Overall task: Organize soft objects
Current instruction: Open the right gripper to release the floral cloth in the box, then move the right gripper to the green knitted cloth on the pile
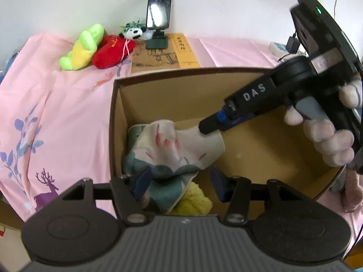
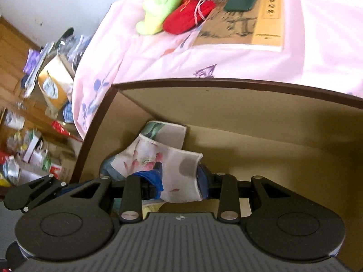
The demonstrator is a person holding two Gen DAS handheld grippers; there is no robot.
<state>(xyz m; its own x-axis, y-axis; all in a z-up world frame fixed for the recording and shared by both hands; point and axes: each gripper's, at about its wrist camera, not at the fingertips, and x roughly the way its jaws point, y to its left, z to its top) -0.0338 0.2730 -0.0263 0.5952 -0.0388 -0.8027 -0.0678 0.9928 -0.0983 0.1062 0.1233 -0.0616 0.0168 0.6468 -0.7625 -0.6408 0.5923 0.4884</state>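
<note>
Only the left wrist view shows a hand (image 1: 326,136) on the right gripper (image 1: 209,129), whose tips pinch the floral cloth (image 1: 181,149) inside the cardboard box (image 1: 158,76). The right wrist view alone shows floor clutter (image 2: 34,136) beside the bed. The left gripper (image 1: 179,181) hangs open over the cloth. A yellow towel (image 1: 195,201) lies beneath, in the box.

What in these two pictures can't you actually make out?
- Yellow towel: mostly buried under the floral cloth in the cardboard box, left wrist view.
- Phone: screen is only glare, left wrist view.
- Book: cover writing too small and blurred, right wrist view.
- Clutter on the floor: blurred, cut by the left edge, right wrist view.
</note>
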